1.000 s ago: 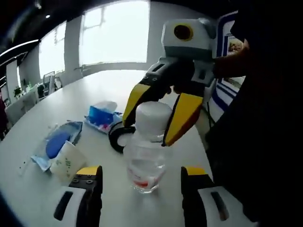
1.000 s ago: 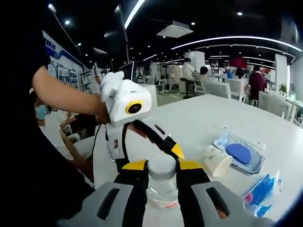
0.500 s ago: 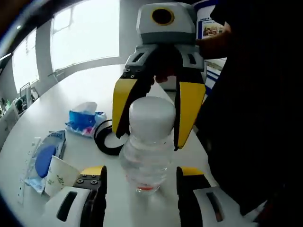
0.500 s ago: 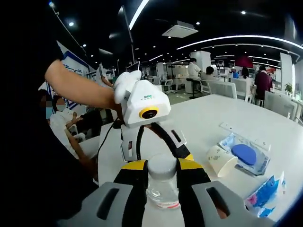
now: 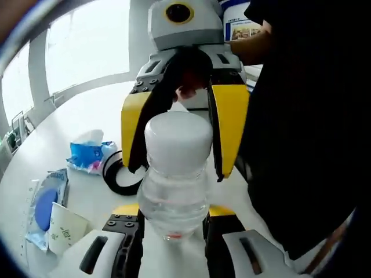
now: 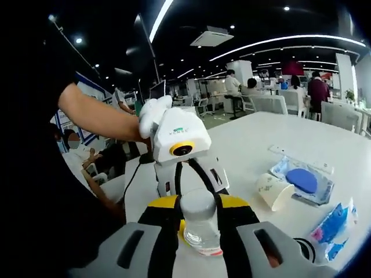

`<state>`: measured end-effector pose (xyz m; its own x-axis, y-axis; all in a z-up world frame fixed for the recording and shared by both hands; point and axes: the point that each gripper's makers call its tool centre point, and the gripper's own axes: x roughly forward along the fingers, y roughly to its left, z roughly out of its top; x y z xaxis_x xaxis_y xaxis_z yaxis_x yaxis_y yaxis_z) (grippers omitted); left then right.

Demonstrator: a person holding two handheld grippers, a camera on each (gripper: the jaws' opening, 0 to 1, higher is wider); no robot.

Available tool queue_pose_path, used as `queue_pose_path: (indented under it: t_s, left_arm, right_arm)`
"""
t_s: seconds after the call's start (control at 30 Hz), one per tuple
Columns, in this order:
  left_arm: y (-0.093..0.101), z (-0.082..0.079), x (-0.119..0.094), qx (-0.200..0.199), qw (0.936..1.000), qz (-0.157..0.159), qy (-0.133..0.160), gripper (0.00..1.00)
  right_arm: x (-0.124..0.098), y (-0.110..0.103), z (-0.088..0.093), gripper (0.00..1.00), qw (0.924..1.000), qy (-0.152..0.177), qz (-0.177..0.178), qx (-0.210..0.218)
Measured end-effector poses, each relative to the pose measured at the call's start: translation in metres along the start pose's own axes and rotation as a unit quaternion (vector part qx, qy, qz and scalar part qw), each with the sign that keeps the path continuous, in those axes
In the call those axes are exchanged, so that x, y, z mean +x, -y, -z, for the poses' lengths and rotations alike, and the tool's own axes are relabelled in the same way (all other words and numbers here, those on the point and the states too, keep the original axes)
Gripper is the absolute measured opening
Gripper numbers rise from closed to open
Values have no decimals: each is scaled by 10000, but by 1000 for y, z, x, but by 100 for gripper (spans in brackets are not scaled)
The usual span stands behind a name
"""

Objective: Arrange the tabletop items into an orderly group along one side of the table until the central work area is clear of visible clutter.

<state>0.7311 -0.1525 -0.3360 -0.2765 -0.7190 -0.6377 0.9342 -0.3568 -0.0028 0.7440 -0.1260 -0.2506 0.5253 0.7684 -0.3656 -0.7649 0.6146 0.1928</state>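
Bottle (image 5: 175,185), clear with white cap, upright on white table (image 5: 87,116), pinched at body between left gripper (image 5: 172,223) jaws and at neck between right gripper (image 6: 199,215) jaws. Beside it on table: black ring (image 5: 116,174), blue tissue pack (image 5: 87,152), paper cup (image 6: 275,191) on its side, packaged blue sponge (image 6: 304,180).

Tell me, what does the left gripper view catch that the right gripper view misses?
Particular to the left gripper view: bright windows and a wall poster. Particular to the right gripper view: an office with people at desks under ceiling light strips. Shared by both: the clear bottle with its white cap, the paper cup, the blue packet, the tissue pack and the white table.
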Motion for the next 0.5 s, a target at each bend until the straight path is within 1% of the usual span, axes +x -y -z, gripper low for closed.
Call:
queue_pose_path:
  t_s: [0.03,0.07,0.13,0.3,0.4,0.5]
  left_arm:
    - [0,0,0,-3,10000,-4,-9,37]
    - [0,0,0,3,10000,-10,-16,37]
    - [0,0,0,-32,10000,-12,-19,37]
    - [0,-1,0,-95,9999,-32,-24,36]
    - [0,-1,0,-172,9998,-70,8,35]
    - [4,-2,0,-136,9999,-3,24,35]
  right_arm:
    - [-1,0,-2,26,10000,47,10,20]
    - [-5,-1,-10,32,9994,264,49,210]
    - [-10,-3,-9,41,9994,263,42,210]
    - [-22,0,3,45,9992,195,217,274]
    - [-29,3,8,52,9985,205,355,362]
    - [-35,8,10,57,9973,247,501,480]
